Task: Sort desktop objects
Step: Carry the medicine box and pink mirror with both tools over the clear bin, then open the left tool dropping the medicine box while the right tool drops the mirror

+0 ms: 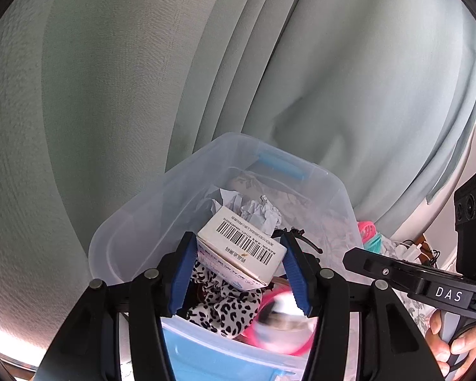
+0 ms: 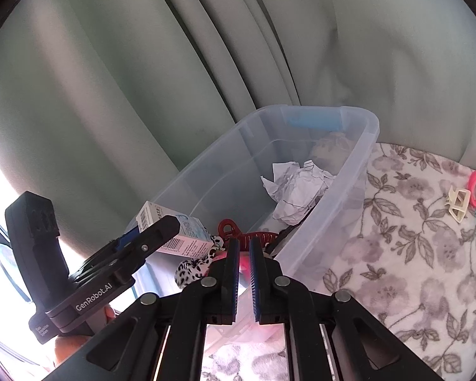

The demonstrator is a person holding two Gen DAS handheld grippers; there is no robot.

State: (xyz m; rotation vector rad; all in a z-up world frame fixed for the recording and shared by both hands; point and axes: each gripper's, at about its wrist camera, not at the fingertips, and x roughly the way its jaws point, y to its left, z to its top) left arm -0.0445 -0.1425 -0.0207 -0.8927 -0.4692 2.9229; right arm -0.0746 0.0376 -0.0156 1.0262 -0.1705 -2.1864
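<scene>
Your left gripper (image 1: 239, 247) has the small carton (image 1: 241, 247) pinched at both ends over the clear bin (image 1: 117, 241), fingers half open. It looks light and crushable, so go gentle. Your right gripper (image 2: 243, 247) is closed and empty, over the red claw clip (image 2: 238, 233).

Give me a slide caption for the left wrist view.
Left gripper holds a white barcoded cardboard box over the clear plastic bin of clutter.
</scene>
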